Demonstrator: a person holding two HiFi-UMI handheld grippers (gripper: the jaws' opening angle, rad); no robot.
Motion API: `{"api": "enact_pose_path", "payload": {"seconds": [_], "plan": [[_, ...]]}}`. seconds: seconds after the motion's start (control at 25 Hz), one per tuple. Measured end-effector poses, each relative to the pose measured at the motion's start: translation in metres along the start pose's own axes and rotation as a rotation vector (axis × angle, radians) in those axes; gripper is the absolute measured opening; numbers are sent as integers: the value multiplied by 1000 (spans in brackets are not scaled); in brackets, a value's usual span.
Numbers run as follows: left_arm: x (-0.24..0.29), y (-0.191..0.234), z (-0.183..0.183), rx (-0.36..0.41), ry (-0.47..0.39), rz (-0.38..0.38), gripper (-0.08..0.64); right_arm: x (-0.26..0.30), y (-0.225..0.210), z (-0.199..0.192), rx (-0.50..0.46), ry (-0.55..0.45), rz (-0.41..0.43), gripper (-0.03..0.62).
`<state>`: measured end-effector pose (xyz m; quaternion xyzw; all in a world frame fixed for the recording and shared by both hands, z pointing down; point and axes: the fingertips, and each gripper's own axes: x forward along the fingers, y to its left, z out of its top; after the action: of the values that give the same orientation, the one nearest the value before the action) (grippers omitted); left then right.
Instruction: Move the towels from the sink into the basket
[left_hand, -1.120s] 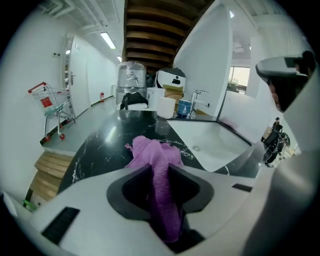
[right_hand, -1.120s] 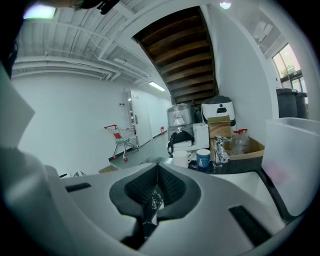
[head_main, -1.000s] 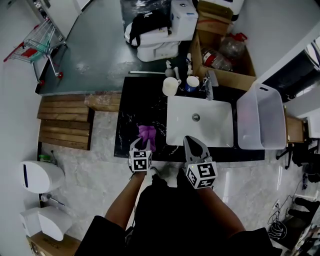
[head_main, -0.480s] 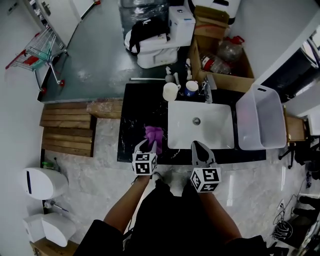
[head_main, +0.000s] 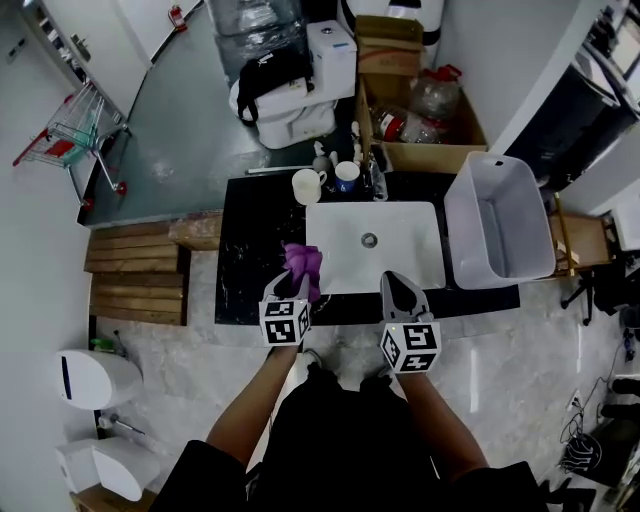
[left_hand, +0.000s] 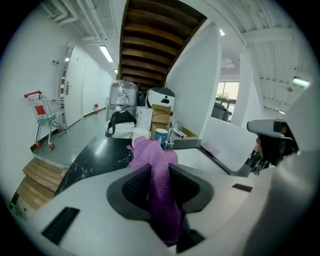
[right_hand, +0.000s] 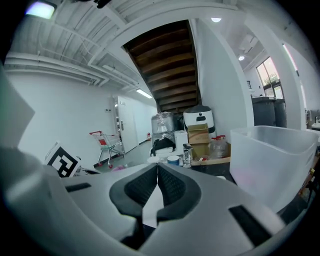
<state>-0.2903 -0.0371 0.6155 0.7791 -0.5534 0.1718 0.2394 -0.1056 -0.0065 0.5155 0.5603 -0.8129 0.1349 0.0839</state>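
A purple towel (head_main: 303, 262) hangs from my left gripper (head_main: 289, 286), which is shut on it above the black counter (head_main: 250, 230), just left of the white sink (head_main: 400, 255). In the left gripper view the towel (left_hand: 154, 157) is pinched between the dark pads and bunches out past the tips of my left gripper (left_hand: 161, 186). My right gripper (head_main: 396, 287) hovers over the sink's front edge, shut with nothing in it; its pads (right_hand: 169, 186) meet. The translucent white basket (head_main: 497, 222) stands right of the sink, and the right gripper view shows the basket (right_hand: 270, 160) close by.
Two cups (head_main: 308, 185) and a tap (head_main: 377, 182) stand behind the sink. Cardboard boxes (head_main: 420, 120), a white toilet (head_main: 285, 105) with a black bag and a small shopping trolley (head_main: 75, 135) lie beyond. Wooden boards (head_main: 135, 275) are left of the counter.
My left gripper has risen with the purple towel and drifted right, from over the counter to the sink's left edge. The right gripper has shifted right along the sink front.
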Motion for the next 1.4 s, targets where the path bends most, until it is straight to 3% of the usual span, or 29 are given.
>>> {"api": "enact_pose_path", "payload": {"seconds": [0.52, 0.88, 1.04, 1.4], "plan": [[15, -143, 61, 76, -127, -5, 115, -35, -91, 40, 1, -61, 22, 17], [28, -228, 89, 95, -181, -23, 115, -70, -149, 60, -58, -99, 32, 17], [27, -258, 97, 115, -219, -16, 115, -80, -179, 66, -24, -103, 1, 17], [39, -301, 121, 112, -226, -78, 115, -88, -222, 79, -3, -133, -41, 17]]}}
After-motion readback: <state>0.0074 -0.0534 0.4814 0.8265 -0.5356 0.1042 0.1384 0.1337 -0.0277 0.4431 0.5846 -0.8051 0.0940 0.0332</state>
